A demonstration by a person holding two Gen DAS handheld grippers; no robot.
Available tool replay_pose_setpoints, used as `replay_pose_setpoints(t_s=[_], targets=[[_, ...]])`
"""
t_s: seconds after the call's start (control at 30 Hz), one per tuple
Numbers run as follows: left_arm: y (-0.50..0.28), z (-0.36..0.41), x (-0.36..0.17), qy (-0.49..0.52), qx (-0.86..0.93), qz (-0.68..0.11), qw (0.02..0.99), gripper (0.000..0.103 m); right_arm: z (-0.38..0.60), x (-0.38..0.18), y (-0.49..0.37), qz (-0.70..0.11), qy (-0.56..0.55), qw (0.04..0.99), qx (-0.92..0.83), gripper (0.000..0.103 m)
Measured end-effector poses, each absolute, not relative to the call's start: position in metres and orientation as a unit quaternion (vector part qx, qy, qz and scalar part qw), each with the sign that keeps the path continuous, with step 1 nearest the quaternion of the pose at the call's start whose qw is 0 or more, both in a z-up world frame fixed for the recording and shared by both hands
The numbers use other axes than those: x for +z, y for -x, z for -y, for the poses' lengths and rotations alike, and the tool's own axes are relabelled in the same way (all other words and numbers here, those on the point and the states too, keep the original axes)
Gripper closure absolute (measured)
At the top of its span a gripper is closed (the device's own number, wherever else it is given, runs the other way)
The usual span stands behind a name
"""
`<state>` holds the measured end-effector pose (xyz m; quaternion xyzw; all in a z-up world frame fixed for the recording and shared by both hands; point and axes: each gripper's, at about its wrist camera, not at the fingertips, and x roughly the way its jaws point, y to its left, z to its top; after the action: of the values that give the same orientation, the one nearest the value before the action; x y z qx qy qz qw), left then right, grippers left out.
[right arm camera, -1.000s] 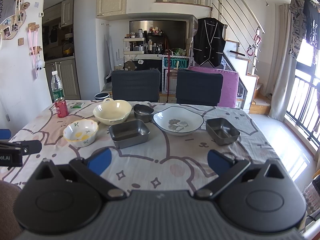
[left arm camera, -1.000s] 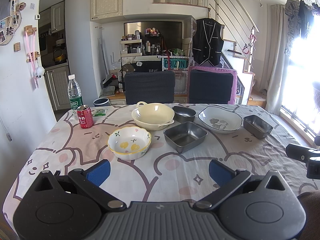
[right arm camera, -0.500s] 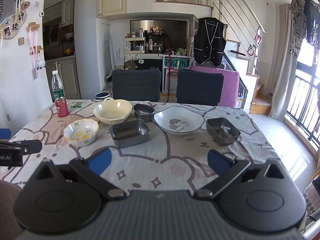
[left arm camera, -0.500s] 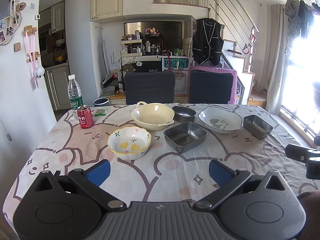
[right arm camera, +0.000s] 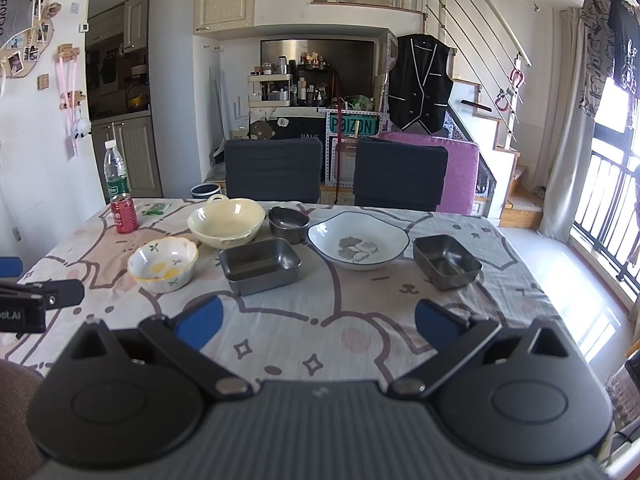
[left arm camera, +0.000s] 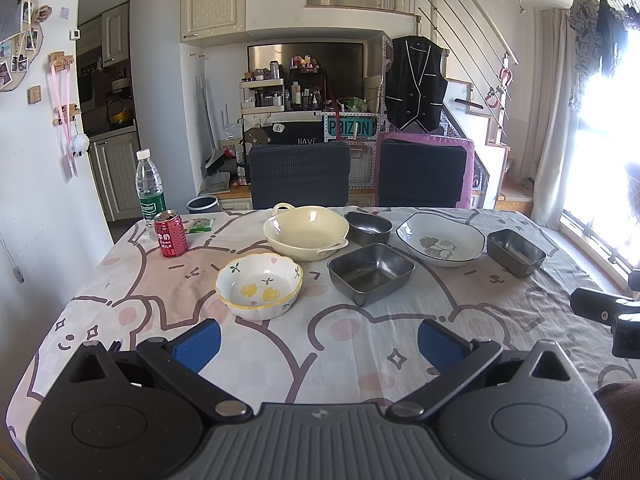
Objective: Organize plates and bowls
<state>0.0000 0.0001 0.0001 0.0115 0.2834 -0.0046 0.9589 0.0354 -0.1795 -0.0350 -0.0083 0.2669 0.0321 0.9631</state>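
Steel square tray (left arm camera: 371, 273) ahead of our spread left jaws, lemon bowl (left arm camera: 259, 285) nearer, right jaws likewise apart, empty.

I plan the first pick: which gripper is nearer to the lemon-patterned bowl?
Left. The left gripper faces the lemon-patterned bowl almost straight ahead; the right gripper has it far off to its left.

Daylight pours in from the window (left arm camera: 612, 128) to the right of each claw, blown out to white glare in the left view. The bench (right arm camera: 360, 320) ahead is evenly lit, its shadows soft. Focus is sharp throughout; fisheye bending curves the walls, and the corners go black.
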Motion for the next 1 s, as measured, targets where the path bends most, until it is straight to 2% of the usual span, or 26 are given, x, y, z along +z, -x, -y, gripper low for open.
replay_pose_setpoints(t_s=[0.8, 1.0], targets=[[-0.002, 0.004, 0.002, -0.028, -0.019, -0.295, 0.955, 0.0, 0.176, -0.039, -0.035, -0.277, 0.002, 0.96, 0.042, 0.0], [-0.034, 0.01, 0.008, -0.052, -0.02, -0.297, 0.953, 0.0, 0.186, -0.04, -0.05, -0.281, 0.014, 0.959, 0.035, 0.0]])
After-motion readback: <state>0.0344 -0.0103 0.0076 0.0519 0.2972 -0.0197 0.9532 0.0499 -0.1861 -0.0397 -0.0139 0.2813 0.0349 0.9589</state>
